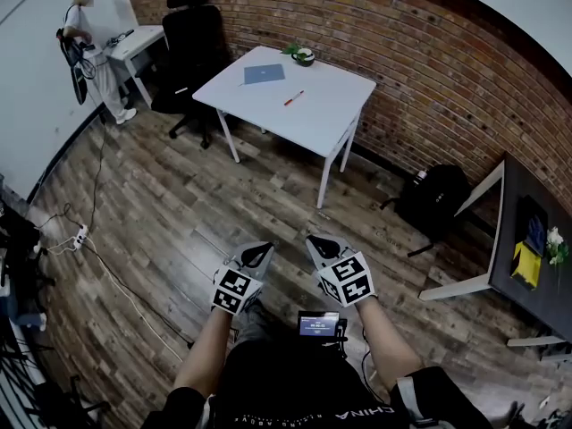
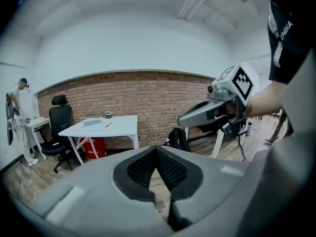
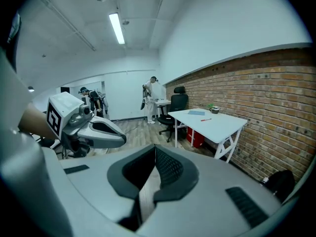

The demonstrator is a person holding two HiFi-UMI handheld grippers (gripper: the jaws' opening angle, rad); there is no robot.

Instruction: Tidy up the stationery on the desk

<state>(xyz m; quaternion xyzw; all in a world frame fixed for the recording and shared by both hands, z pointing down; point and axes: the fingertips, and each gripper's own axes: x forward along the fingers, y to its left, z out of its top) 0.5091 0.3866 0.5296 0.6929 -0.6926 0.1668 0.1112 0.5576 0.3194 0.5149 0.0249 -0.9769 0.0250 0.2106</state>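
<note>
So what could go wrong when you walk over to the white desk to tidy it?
1. A white cable trails across the floor on the left, so feet could catch on it.
2. The red pen is thin and might roll off the white desk if it gets nudged.
3. The little plant pot stands by the desk's far edge, close to the blue notebook, and could get knocked over.

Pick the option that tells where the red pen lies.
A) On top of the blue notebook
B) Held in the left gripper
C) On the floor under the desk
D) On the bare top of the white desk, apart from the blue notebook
D: in the head view the red pen lies on the bare top of the white desk, a little way from the blue notebook and not touching it.
</note>
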